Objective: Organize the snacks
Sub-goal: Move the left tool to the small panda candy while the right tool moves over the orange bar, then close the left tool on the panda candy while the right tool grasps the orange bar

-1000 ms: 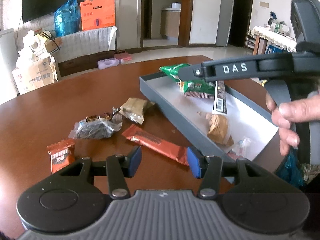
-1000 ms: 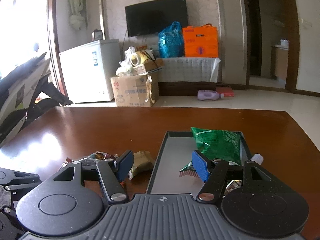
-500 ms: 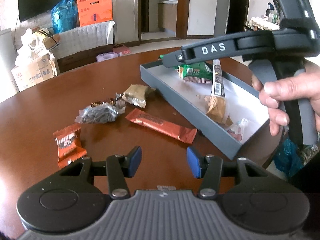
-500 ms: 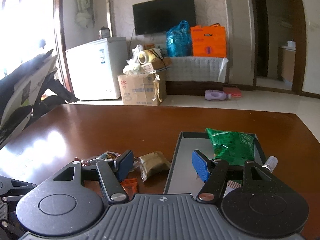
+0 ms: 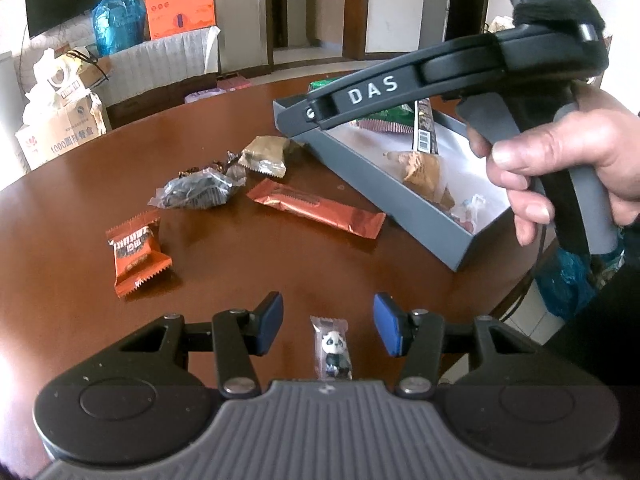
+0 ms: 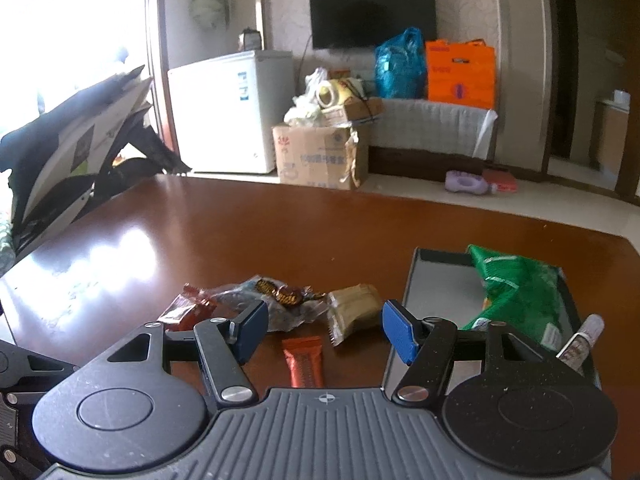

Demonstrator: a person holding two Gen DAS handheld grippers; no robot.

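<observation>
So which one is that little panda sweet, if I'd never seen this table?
Start at the brown wooden table and find the grey tray. Come towards the near edge, away from the loose wrappers; the panda sweet lies alone between the blue tips of the left tool, untouched. It is the only clear wrapper showing a black-and-white panda.

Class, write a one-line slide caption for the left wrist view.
Open left gripper hovers over a panda candy; loose snacks lie on the table beside the grey tray.

Television (image 6: pixel 372 14), white freezer (image 6: pixel 230 110), cardboard box (image 6: pixel 316 156)
</observation>
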